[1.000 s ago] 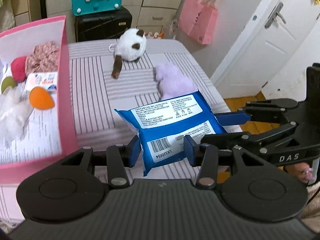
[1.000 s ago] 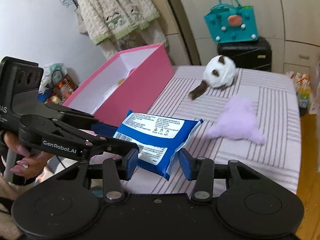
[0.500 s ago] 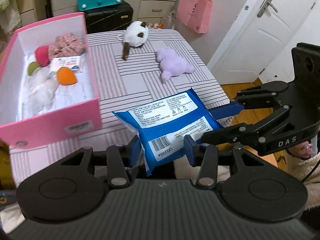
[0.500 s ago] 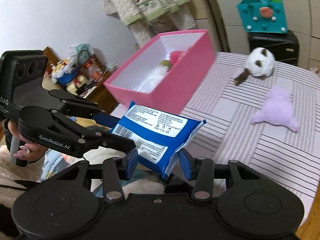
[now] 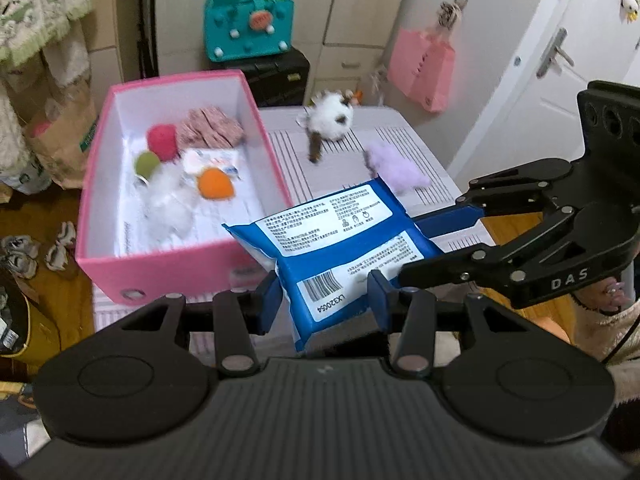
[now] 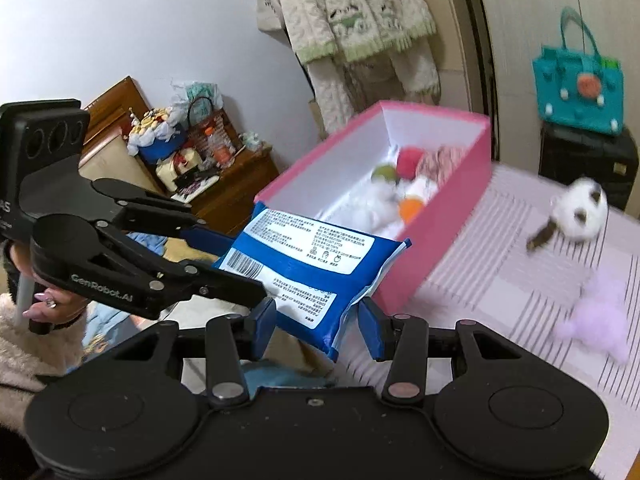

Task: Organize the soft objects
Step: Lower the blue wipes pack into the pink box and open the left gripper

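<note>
Both grippers hold one blue wipes pack (image 5: 340, 248), lifted in the air near the front corner of the pink box (image 5: 180, 268). My left gripper (image 5: 324, 304) is shut on one end of the pack. My right gripper (image 6: 316, 328) is shut on the other end of the pack (image 6: 316, 268). The box (image 6: 440, 232) holds a red ball (image 5: 162, 142), a green ball, an orange ball (image 5: 216, 184), a pink cloth and white fluff. A white and brown plush (image 5: 330, 122) and a purple plush (image 5: 394, 168) lie on the striped table (image 5: 352, 152).
A teal bag (image 5: 248, 26) sits on a black case behind the table. A pink bag (image 5: 420, 64) hangs near the white door at the right. A cluttered wooden cabinet (image 6: 208, 176) stands left of the box. Shoes lie on the floor at the left.
Both grippers have risen and moved left with the pack, which now hangs near the pink box's front corner. The box interior shows more fully.
</note>
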The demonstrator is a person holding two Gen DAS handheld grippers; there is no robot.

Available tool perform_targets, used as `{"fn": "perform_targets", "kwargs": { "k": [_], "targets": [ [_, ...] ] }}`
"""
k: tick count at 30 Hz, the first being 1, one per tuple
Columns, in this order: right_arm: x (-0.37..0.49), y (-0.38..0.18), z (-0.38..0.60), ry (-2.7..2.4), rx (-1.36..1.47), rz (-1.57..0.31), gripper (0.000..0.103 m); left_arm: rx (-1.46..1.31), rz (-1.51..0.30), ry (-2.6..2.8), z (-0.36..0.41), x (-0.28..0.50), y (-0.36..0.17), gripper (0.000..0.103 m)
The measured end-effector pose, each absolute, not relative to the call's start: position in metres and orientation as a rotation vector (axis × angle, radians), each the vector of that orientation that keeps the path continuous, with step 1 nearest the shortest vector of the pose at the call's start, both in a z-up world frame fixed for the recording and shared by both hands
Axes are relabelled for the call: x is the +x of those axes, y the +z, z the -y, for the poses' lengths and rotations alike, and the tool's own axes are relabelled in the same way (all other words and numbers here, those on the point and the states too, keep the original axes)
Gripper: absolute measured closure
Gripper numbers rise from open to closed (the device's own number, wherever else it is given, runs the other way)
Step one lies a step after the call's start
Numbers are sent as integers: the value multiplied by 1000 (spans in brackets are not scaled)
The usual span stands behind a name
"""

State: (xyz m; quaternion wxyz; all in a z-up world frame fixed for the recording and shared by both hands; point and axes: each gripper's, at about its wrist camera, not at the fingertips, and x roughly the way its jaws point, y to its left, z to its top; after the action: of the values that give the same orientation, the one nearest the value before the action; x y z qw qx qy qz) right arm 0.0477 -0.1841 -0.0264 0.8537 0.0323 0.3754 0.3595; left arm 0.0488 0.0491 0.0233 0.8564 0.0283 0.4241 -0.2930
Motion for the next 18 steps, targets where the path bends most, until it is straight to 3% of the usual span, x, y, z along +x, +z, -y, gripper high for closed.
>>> {"fn": "perform_targets", "kwargs": {
  "k": [9, 18],
  "targets": [
    [108, -10, 159, 723, -30, -607, 52, -22, -842, -573, -75, 103, 29, 59],
    [195, -24, 132, 778, -76, -658, 52, -123, -882, -492, -93, 176, -3, 59]
  ]
}}
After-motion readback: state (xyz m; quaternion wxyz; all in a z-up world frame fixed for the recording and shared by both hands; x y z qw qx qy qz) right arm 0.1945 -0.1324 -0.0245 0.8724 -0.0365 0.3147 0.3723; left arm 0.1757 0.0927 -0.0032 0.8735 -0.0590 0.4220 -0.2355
